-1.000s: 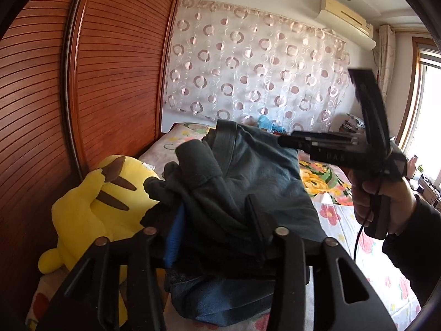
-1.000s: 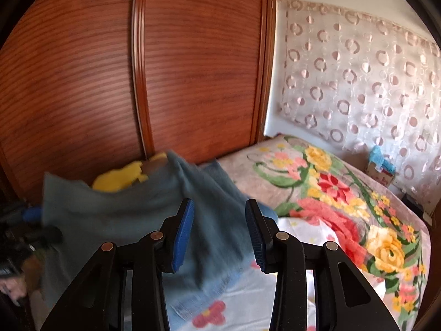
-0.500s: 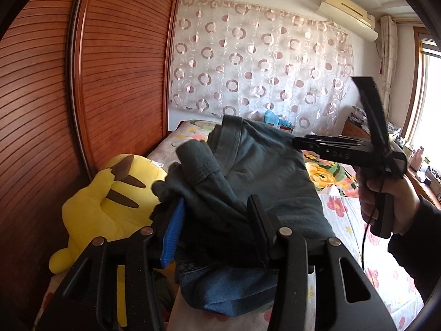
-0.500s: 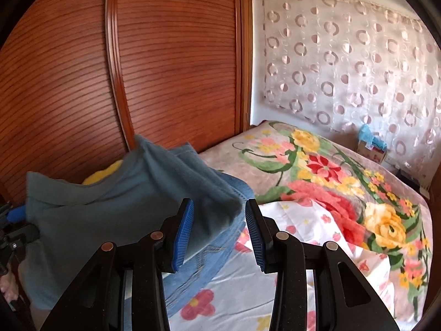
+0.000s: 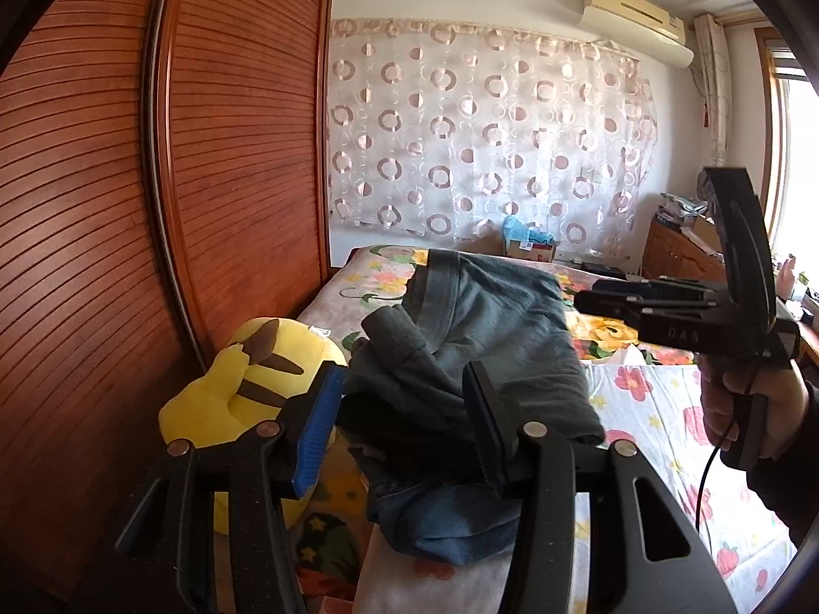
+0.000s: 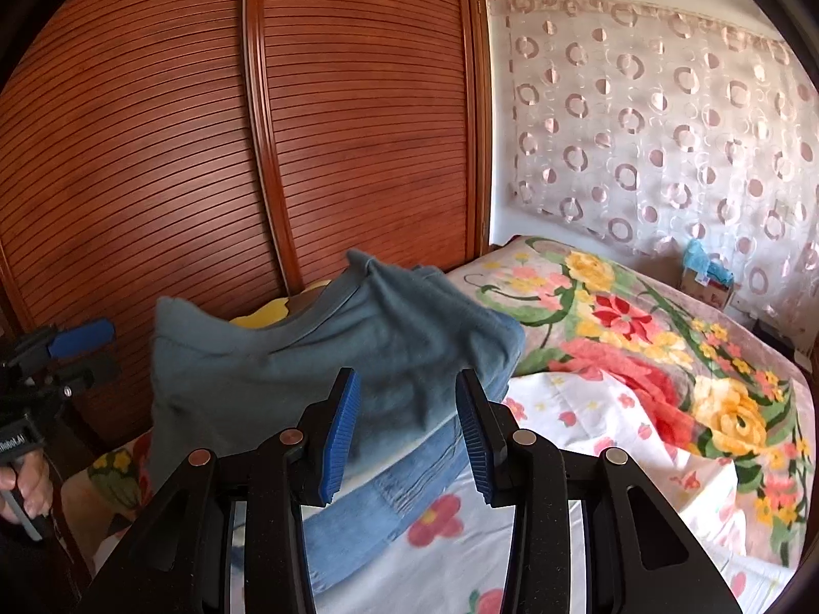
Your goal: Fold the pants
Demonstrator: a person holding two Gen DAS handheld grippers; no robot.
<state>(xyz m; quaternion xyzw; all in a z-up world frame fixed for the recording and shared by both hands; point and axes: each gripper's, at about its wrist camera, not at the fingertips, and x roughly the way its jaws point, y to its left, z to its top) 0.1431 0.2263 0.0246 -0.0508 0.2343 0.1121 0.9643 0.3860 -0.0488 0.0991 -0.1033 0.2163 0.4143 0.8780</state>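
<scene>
Folded grey-teal pants (image 5: 491,337) lie in a heap on top of blue jeans (image 5: 445,517) on the floral bed. In the right wrist view the pants (image 6: 317,358) cover the jeans (image 6: 379,501). My left gripper (image 5: 404,419) is open, its jaws spread around the near end of the pants without pinching them. My right gripper (image 6: 404,430) is open and empty, just in front of the heap; it also shows in the left wrist view (image 5: 583,299) to the right of the pants. The left gripper shows at the left edge of the right wrist view (image 6: 77,343).
A yellow plush toy (image 5: 245,399) lies left of the heap against the wooden wardrobe doors (image 5: 102,235). The bed (image 6: 640,358) with its flowered cover extends right. A curtain (image 5: 486,133) hangs behind, with a box (image 5: 530,245) and a cabinet (image 5: 681,256) beyond.
My left gripper has opened and let go of the pants, which dropped lower onto the jeans. My right gripper has drawn back from the cloth a little.
</scene>
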